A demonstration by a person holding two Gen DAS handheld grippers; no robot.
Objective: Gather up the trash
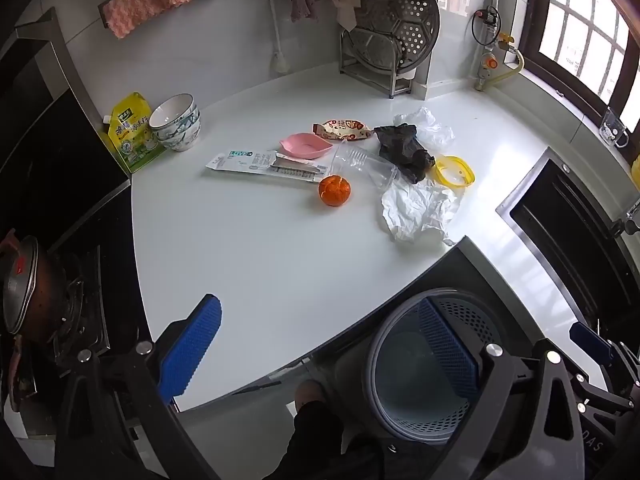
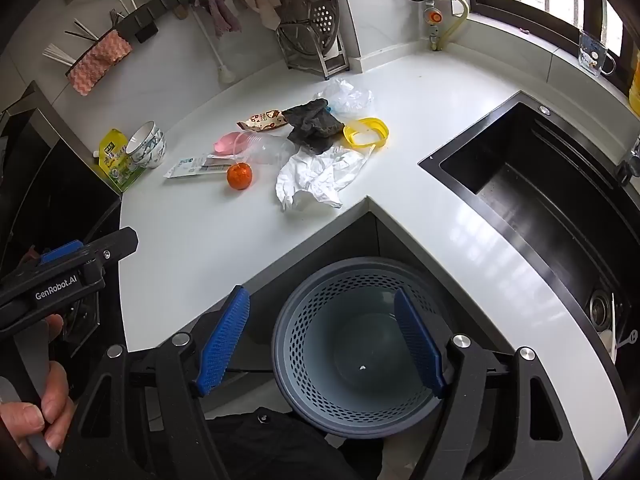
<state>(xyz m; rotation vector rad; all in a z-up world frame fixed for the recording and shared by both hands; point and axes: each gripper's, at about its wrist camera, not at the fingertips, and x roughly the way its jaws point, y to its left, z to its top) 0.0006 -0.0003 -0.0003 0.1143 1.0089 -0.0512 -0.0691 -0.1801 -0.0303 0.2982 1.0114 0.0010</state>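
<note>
The left gripper [image 1: 320,344] hangs over the near edge of the white counter [image 1: 248,248], its blue pads spread wide with nothing between them. Ahead of it and off to its left stand a yellow pouch [image 1: 130,132] and a stack of bowls [image 1: 178,122], touching each other. Straight ahead, well apart from the claw, lies the trash: a flat white packet [image 1: 256,164], a pink dish [image 1: 306,146], a printed snack wrapper [image 1: 344,128], an orange peel ball [image 1: 334,191] and a clear plastic cup [image 1: 362,162] on its side. Further right sit a dark crumpled bag [image 1: 404,150], a clear bag [image 1: 430,126] behind it, a yellow lid ring [image 1: 454,170] and crumpled white paper [image 1: 418,210].

The right gripper [image 2: 320,340] also has its jaws apart and empty. Directly below it (seen between the pads) stands the grey perforated bin [image 2: 316,292], holding only a tiny white scrap. The same litter lies ahead of this claw and slightly left, the white paper nearest. To its right, the black sink [image 2: 560,208] is sunk into the counter. A hand [image 2: 44,396] grips the left tool's handle at the far left.
</note>
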